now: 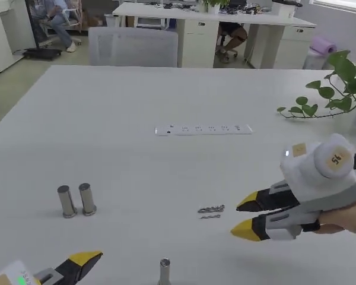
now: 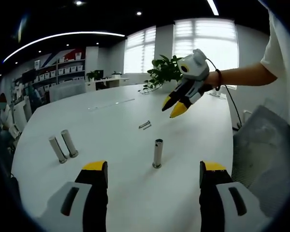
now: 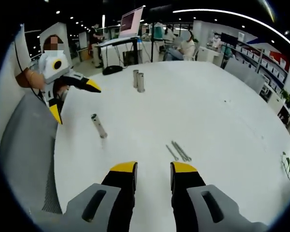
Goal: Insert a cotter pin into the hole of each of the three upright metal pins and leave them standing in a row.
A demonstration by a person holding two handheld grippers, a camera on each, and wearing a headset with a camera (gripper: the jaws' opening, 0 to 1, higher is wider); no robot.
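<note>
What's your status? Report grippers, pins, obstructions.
Left gripper open, empty. Right gripper open, empty, facing cotter pins lying loose on table. Three metal pins upright: two paired, one apart. Nothing blocking.

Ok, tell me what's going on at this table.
A person holds a gripper in each hand over a white table, both with jaws open and empty. The right gripper hovers close to the cotter pins, which lie loose on the table. Two metal pins stand side by side; a third metal pin stands apart, in front of the left gripper. No cotter pin looks inserted yet.
</note>
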